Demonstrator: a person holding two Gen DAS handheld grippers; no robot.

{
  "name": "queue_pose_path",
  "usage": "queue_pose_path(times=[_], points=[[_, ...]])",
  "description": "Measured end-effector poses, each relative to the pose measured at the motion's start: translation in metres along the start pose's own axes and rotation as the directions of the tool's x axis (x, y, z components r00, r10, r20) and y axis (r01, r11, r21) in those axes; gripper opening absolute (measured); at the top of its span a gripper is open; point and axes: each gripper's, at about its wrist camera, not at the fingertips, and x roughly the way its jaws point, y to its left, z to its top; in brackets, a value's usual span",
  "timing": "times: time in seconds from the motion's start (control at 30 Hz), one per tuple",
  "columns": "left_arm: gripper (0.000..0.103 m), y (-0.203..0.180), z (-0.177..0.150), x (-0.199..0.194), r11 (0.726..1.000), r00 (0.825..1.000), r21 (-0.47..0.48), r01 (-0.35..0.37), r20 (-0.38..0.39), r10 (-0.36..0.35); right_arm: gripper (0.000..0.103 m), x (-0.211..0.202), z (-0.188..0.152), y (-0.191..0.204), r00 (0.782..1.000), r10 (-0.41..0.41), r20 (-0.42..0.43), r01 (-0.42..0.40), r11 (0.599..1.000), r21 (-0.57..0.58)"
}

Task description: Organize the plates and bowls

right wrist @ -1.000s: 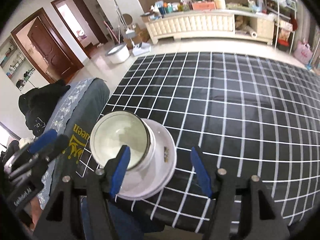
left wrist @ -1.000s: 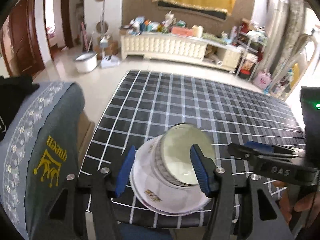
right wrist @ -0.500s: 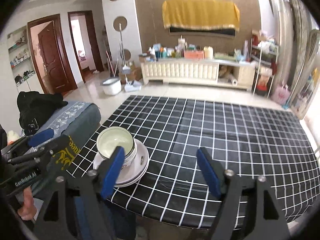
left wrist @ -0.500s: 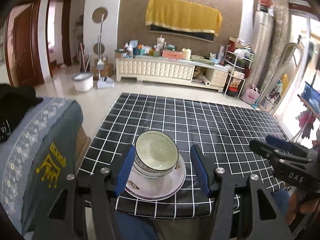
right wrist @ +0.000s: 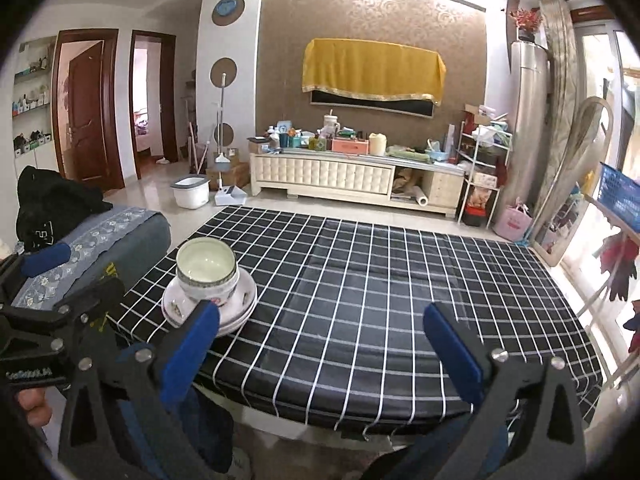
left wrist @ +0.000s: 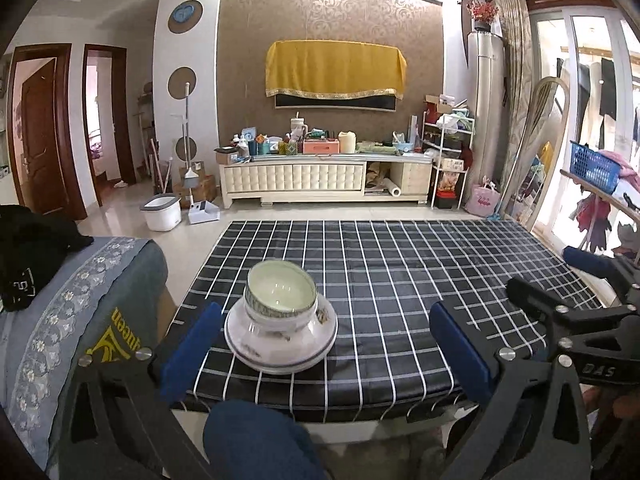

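A green-rimmed white bowl (left wrist: 280, 292) is nested in another bowl, on stacked white plates (left wrist: 280, 350) at the near left corner of the black checked table (left wrist: 400, 280). My left gripper (left wrist: 325, 320) hangs back from the stack. Its jaws are opening wide, and its blue pads touch nothing. In the right wrist view the bowl (right wrist: 206, 268) and plates (right wrist: 240, 306) sit ahead and to the left. My right gripper (right wrist: 320, 312) is also opening, with only tablecloth showing between its fingers. Each gripper shows at the edge of the other's view.
A grey-blue covered seat (left wrist: 80, 320) with a black garment (left wrist: 32, 256) stands left of the table. A person's blue-clad knee (left wrist: 256, 440) is below the table's front edge. Behind the table are a white bucket (left wrist: 162, 212) and a cluttered cream cabinet (left wrist: 320, 176).
Both grippers have drawn back and up from the bowl and plates, and their jaws have spread wider. The left pads no longer flank the bowl. The stack rests on the table corner.
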Motion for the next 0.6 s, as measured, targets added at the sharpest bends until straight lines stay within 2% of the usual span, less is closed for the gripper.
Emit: queue_pose_path(times=[0.3, 0.6], points=[[0.103, -0.012, -0.017, -0.018, 1.000, 1.000, 0.029, -0.001, -0.001, 0.001, 0.103, -0.013, -0.010, 0.000, 1.000, -0.002, -0.011, 0.002, 1.000, -0.002], [0.103, -0.019, -0.021, -0.026, 0.999, 1.000, 0.041, 0.005, 0.002, -0.006, 0.103, -0.025, -0.016, -0.002, 1.000, 0.004, -0.006, -0.004, 1.000, 0.004]])
